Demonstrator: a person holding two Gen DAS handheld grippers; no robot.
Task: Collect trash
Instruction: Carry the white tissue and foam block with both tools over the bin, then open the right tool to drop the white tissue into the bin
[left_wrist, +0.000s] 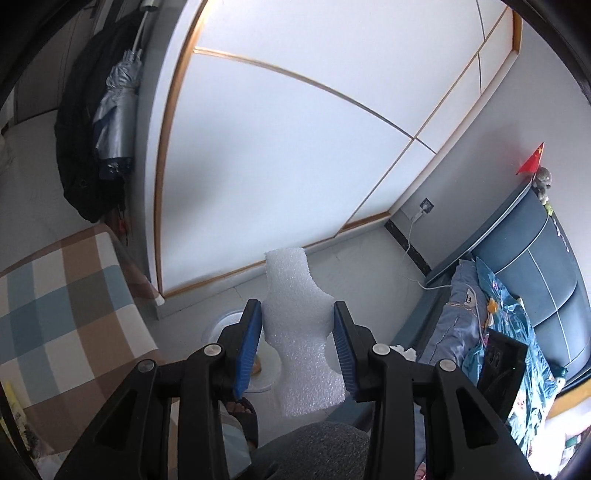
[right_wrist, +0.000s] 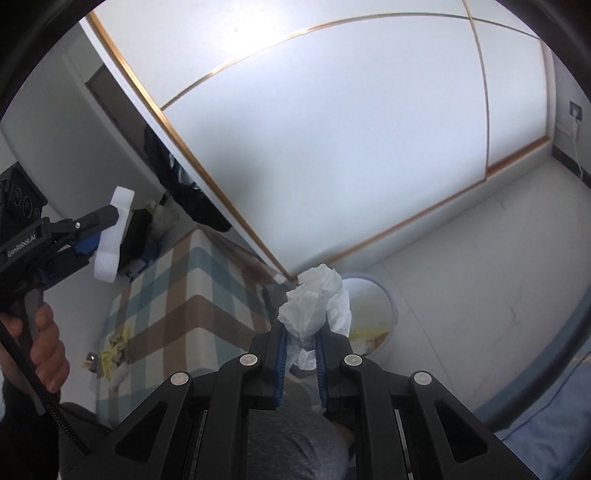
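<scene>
While both loads hang above the floor: nothing dropped yet.
Left gripper (left_wrist: 297, 345): pinching the white foam piece (left_wrist: 295, 332) at its waist, mid-frame.
Right gripper (right_wrist: 300, 354): pressed on crumpled tissue (right_wrist: 314, 306), frame centre.
Bin (right_wrist: 384, 314): white, lower centre, just beyond the tissue; likely the drop target.

Both wrist cams angled down, close, sharing white bin (left_wrist: 258, 373)
</scene>
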